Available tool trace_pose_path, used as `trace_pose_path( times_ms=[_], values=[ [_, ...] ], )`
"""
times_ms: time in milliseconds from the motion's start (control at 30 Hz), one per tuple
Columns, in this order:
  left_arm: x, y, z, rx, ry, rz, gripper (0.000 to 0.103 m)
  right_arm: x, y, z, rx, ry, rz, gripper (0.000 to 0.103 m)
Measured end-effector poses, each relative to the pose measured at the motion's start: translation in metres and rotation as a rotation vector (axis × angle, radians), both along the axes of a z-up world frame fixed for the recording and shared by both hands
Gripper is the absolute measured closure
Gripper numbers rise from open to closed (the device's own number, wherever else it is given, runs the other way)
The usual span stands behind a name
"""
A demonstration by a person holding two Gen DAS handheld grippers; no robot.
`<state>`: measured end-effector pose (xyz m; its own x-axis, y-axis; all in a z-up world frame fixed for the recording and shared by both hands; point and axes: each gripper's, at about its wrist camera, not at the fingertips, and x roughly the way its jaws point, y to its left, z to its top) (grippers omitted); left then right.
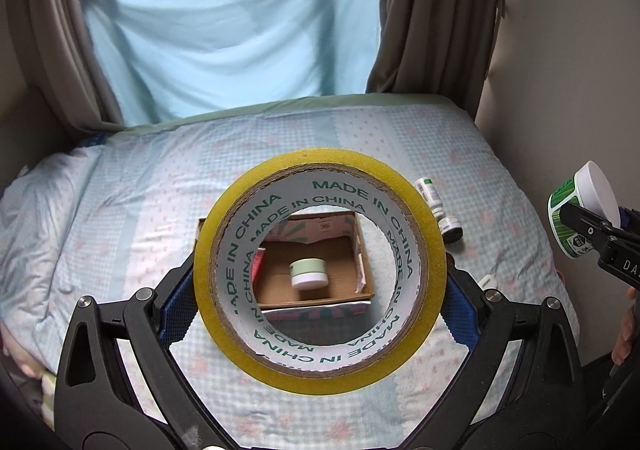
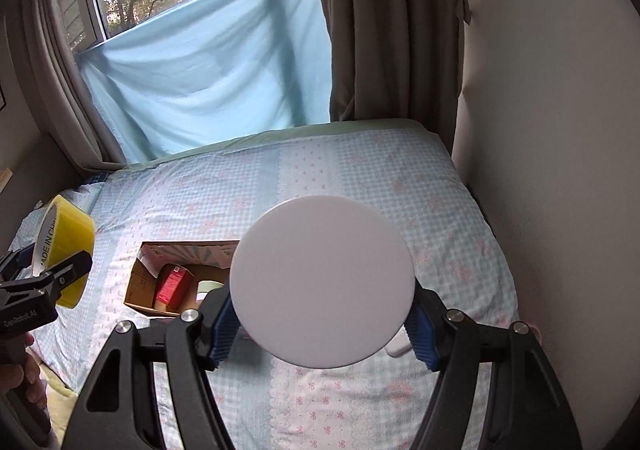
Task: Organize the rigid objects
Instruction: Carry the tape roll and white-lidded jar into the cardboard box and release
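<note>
Left wrist view
- Left gripper (image 1: pixel 320 286): clamped on a roll of yellow tape (image 1: pixel 320 270), blue pads pressing its outer rim from both sides; the roll is held on edge, its hole facing the camera.
- Cardboard box (image 1: pixel 362 246): sits open on the bed (image 1: pixel 120 189), seen through the hole of the roll; a small green and white jar (image 1: pixel 308 273) stands on its floor.
- Loose items: a small bottle (image 1: pixel 436 205) lies on the bedspread just beside the box, on its right side.
- Right gripper (image 1: pixel 588 234): at the right edge, gripping a green-labelled tub (image 1: pixel 580 205).
- Risk: the smooth tape rim could slide out of the pads if the roll tilts, dropping onto the jar or bouncing off the box wall.

Right wrist view
- Right gripper (image 2: pixel 322 326): closed on the tub (image 2: pixel 322 282), whose white lid fills the middle of the view.
- Box (image 2: pixel 138 282): lower left of the tub; a red packet (image 2: pixel 174 282) and the jar (image 2: pixel 210 285) show inside.
- Left gripper (image 2: pixel 60 270): at the left edge with the tape (image 2: pixel 66 250), held above the bedspread.
- In the way: the lid hides the right part of the box, so aiming the drop is partly blind.
- Risk: both grippers heading for the one box could knock together; the soft bed lets the box tip if a wall is pushed.
- Around: curtains (image 2: pixel 380 29), a blue sheet (image 2: pixel 208 61) across the window, and a small white object (image 2: pixel 396 348) on the bed behind the right finger.
</note>
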<state>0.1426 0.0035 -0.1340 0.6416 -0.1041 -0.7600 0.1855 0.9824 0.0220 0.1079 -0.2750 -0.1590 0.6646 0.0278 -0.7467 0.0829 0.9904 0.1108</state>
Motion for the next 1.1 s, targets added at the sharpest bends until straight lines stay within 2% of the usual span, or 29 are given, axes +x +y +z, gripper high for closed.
trace_pose_path(
  times_ms=[367, 600, 900, 1100],
  values=[
    [0.039, 0.106, -0.035, 0.001, 0.089, 0.050, 0.005, 0.053, 0.123, -0.009, 0.051, 0.048, 0.096, 0.037],
    [0.081, 0.142, -0.070, -0.005, 0.179, 0.012, 0.005, 0.092, 0.176, -0.033, 0.076, 0.125, 0.098, 0.037],
    [0.145, 0.155, -0.137, -0.032, 0.308, -0.014, 0.005, 0.154, 0.218, -0.087, 0.081, 0.274, 0.094, 0.037],
    [0.187, 0.153, -0.203, -0.048, 0.447, 0.050, 0.005, 0.199, 0.217, -0.148, 0.098, 0.422, 0.090, 0.037]
  ],
)
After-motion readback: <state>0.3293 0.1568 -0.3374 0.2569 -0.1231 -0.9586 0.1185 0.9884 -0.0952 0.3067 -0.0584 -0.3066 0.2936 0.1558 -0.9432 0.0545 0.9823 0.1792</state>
